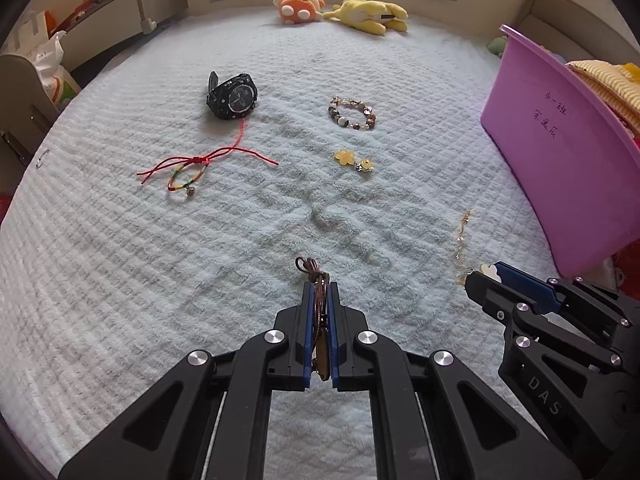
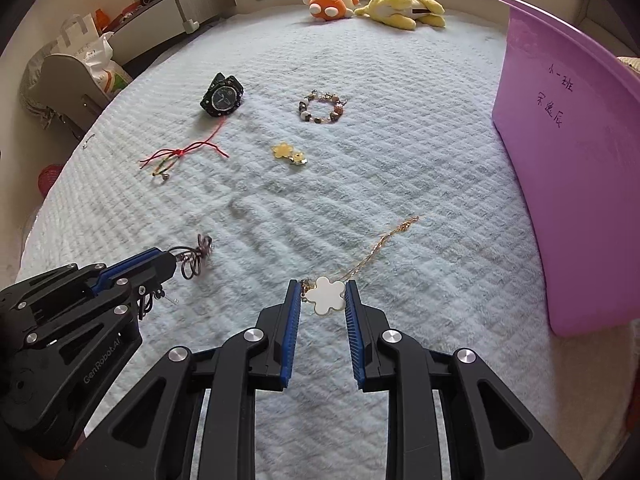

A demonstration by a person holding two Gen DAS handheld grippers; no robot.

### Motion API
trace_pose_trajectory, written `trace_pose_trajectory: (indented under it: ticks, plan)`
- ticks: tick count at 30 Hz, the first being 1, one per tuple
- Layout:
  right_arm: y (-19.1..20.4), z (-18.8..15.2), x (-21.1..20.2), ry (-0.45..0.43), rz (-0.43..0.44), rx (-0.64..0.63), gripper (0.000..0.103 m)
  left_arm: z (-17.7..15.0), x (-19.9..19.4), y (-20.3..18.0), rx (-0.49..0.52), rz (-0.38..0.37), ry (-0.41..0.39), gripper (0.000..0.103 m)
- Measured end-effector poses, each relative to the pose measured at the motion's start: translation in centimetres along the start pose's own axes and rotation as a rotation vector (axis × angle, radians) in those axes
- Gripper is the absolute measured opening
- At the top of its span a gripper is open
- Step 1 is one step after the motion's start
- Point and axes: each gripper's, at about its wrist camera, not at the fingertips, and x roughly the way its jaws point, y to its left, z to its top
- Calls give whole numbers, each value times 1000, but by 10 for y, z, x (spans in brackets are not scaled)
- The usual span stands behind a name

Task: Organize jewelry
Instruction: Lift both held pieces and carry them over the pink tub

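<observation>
in the right view alone, right jaws (image 2: 323,300) clamping white flower pendant (image 2: 325,295); left's on brown cord (image 1: 318,280)

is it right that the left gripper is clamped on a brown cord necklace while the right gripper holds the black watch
Not quite. The left gripper is clamped on the brown cord necklace, but the right gripper holds a white flower pendant on a gold chain, as the right wrist view shows. The black watch lies untouched on the bed cover.

I count one black wristwatch (image 1: 233,97), two bracelets (image 1: 352,114), two necklaces (image 2: 326,295), two plush toys (image 1: 298,7), one purple tub (image 1: 560,152).
</observation>
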Motion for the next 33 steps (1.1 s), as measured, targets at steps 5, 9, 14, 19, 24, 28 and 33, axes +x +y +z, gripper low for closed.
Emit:
trace_pose_trajectory:
  ticks: [5,9,14,19,24,28,33]
  plan:
    - [13,5,-38,-14,5,43,22,8,-35,5,26,-31,2,7]
    - [26,12,-74,-21,9,55,22,14,-65,13,49,-44,16,7]
    - [36,22,-118,-16,17,86,22,23,-105,21,105,-55,34,7]
    - [36,31,-156,-7,32,143,22,41,-143,24,117,-115,51,7]
    - [26,42,-197,-24,17,203,22,65,-175,19,134,-169,48,7]
    - [14,53,-232,-63,2,248,22,89,-206,7,178,-199,11,7]
    - [1,60,-265,-111,-45,273,22,111,-237,-19,253,-239,-68,7]
